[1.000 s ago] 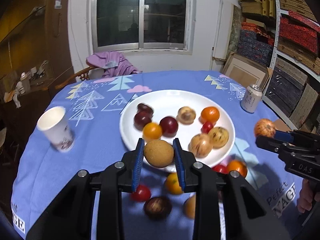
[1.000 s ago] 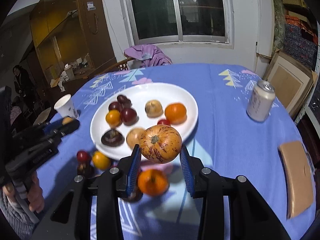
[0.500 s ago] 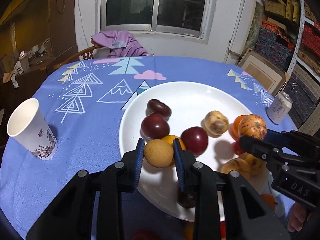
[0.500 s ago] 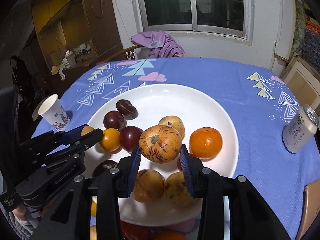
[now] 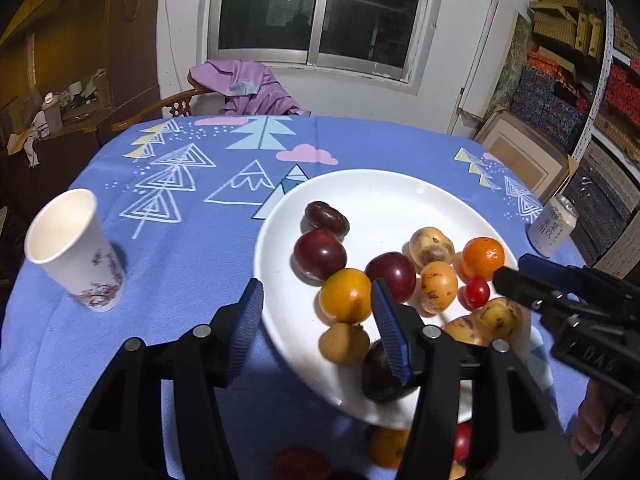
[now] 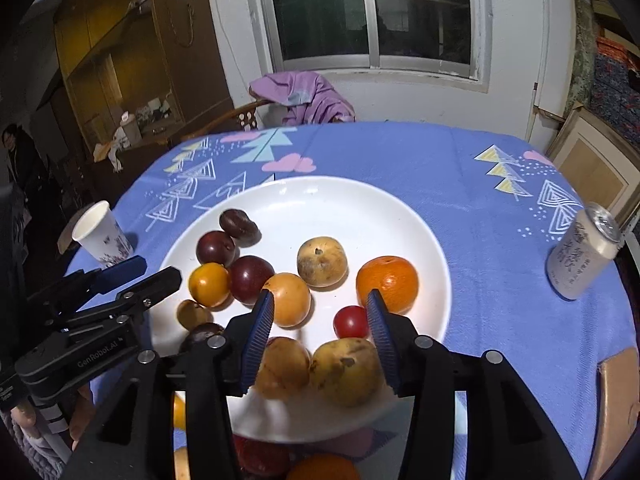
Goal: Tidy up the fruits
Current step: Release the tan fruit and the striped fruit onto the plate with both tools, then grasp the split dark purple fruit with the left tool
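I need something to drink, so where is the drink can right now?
The drink can stands on the blue tablecloth to the right of the white plate, near the table's right edge in both wrist views.

A home dining room: clothed table (image 5: 224,248), wooden chair (image 5: 160,105), stacked boxes (image 5: 560,92).

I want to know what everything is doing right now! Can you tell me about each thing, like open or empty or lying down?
Left tool: jaws opening, nothing held.
Right tool: jaws opening, nothing held.
Small tan fruit: loose on the plate, below the left tool.
White plate: holding many fruits, far half bare.
Paper cup: upright, looks empty.
Drink can: standing, looks tilted in this view.
Window: shut, dark outside.
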Action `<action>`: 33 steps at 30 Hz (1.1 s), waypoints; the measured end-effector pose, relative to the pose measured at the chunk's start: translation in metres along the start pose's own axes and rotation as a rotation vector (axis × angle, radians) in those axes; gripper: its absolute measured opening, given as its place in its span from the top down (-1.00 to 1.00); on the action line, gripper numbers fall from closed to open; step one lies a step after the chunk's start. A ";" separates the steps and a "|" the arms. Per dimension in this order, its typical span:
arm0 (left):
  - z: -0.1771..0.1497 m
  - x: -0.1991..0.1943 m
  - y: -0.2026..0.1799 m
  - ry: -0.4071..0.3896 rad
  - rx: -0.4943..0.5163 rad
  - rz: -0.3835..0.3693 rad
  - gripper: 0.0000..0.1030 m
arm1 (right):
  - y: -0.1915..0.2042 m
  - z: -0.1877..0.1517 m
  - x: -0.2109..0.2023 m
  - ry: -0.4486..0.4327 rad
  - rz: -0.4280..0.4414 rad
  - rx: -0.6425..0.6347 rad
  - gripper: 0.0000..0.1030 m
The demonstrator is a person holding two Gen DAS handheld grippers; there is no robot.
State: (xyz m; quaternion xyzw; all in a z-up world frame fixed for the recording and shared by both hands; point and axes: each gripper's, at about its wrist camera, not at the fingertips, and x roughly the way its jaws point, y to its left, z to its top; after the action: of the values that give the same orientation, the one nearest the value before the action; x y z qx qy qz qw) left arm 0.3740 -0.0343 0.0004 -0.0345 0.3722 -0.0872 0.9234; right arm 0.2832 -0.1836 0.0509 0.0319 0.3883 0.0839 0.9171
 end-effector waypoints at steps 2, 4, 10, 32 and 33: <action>-0.006 -0.018 0.005 -0.020 -0.004 0.013 -0.23 | -0.003 -0.003 -0.015 -0.021 0.008 0.014 -0.05; -0.017 -0.037 0.014 -0.039 -0.014 0.036 -0.29 | -0.007 -0.013 -0.036 -0.051 0.023 0.045 -0.15; -0.060 -0.066 0.035 -0.008 -0.057 0.067 -0.29 | -0.013 -0.057 -0.077 -0.082 0.028 0.078 -0.22; -0.114 -0.055 -0.016 0.069 0.149 0.066 -0.30 | -0.035 -0.111 -0.088 -0.055 0.024 0.143 -0.35; -0.114 -0.053 -0.017 0.073 0.153 0.065 -0.30 | -0.034 -0.112 -0.088 -0.053 0.024 0.139 -0.35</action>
State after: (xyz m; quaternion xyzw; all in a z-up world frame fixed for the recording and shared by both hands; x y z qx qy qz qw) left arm 0.2548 -0.0411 -0.0431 0.0513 0.3987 -0.0866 0.9116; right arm 0.1472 -0.2335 0.0312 0.1022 0.3682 0.0668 0.9217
